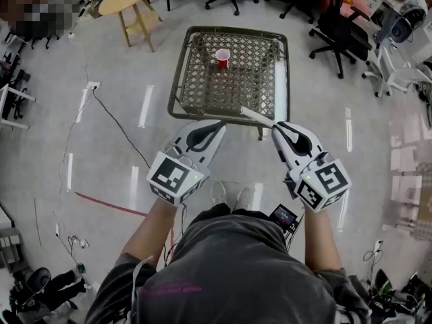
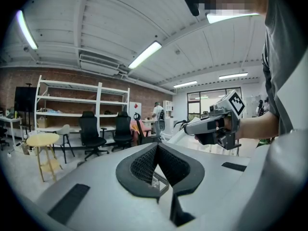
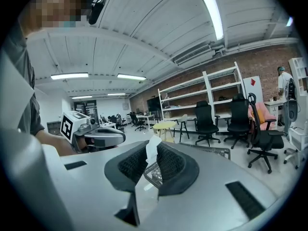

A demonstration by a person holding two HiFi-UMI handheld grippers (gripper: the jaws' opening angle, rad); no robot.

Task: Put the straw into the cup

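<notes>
A: Lighting?
B: Bright and even. Ceiling tubes (image 3: 212,14) high above the jaws, blown out white. Streaky glare on the floor (image 1: 145,105), shadows soft.
A: Sharpness?
B: Sharp beyond the jaws. Both gripper views are heavy fisheye: black corners, shelving (image 2: 82,100) bowed. Closest foreground, this side of the jaws, is slightly soft.

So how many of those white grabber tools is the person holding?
2. The left gripper, in the person's left hand, holds nothing. The right gripper, in the right hand, is shut on a white straw. No others are in view.
</notes>
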